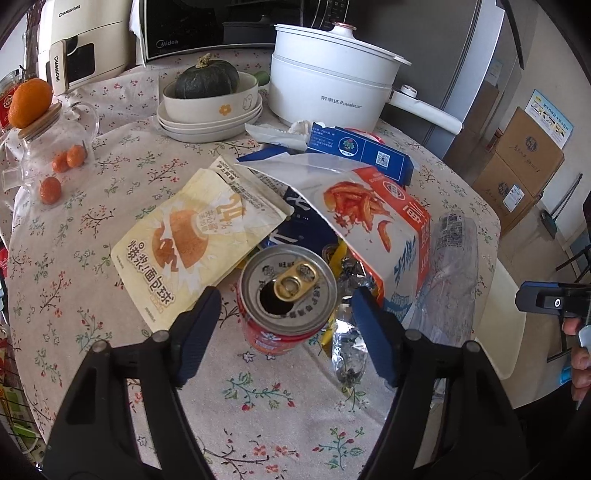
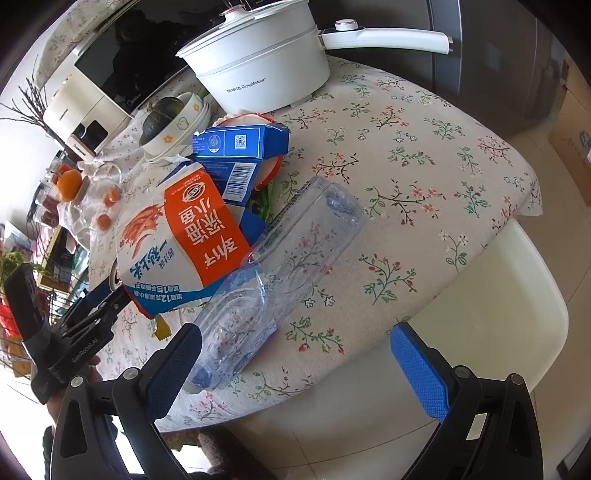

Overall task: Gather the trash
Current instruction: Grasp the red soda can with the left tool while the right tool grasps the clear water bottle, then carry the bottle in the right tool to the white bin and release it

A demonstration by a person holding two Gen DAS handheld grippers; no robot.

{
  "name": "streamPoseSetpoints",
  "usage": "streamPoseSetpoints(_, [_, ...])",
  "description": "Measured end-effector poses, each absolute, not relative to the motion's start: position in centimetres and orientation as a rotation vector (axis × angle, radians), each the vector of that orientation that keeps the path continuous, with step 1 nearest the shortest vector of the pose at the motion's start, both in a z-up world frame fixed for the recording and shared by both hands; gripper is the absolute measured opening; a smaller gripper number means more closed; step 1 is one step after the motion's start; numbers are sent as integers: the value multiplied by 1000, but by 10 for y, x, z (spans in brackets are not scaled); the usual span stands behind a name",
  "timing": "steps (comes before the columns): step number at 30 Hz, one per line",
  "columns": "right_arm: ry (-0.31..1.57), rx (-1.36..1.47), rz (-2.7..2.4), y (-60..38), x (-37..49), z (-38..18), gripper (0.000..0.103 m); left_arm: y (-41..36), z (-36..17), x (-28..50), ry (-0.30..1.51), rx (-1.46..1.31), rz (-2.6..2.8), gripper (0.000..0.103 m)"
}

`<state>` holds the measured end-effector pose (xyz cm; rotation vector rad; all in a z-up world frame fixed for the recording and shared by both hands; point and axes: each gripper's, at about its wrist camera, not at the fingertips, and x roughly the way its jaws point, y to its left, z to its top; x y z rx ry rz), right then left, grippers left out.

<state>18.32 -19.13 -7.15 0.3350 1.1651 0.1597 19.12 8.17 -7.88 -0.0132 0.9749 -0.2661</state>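
Note:
A pile of trash lies on the floral tablecloth [image 1: 74,258]. My left gripper [image 1: 286,321] is open, its jaws on either side of an opened red drink can [image 1: 288,299], not touching it. Behind the can lie a yellow bread bag [image 1: 192,240], an orange-and-white snack bag [image 1: 373,221] and a blue box [image 1: 362,151]. My right gripper [image 2: 295,362] is open and empty at the table's near edge, beside the neck of a clear crushed plastic bottle [image 2: 280,254]. The snack bag [image 2: 184,236] and the blue box [image 2: 240,144] also show in the right wrist view.
A white electric pot [image 1: 328,88], a bowl with a green pumpkin [image 1: 208,88], a microwave [image 1: 207,26] and a glass teapot with oranges [image 1: 55,147] stand at the back. A white chair [image 2: 480,295] stands by the table edge. Foil wrappers [image 1: 347,347] lie by the can.

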Motion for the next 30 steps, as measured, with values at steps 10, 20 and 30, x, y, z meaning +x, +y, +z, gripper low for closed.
streamPoseSetpoints(10, [1193, 356, 106, -183, 201, -88, 103, 80, -76, 185, 947, 26, -266, 56])
streamPoseSetpoints(20, [1232, 432, 75, -173, 224, -112, 100, 98, -55, 160, 938, 20, -172, 56])
streamPoseSetpoints(30, [1242, 672, 131, -180, 235, -134, 76, 103, -42, 137, 933, -34, -159, 56])
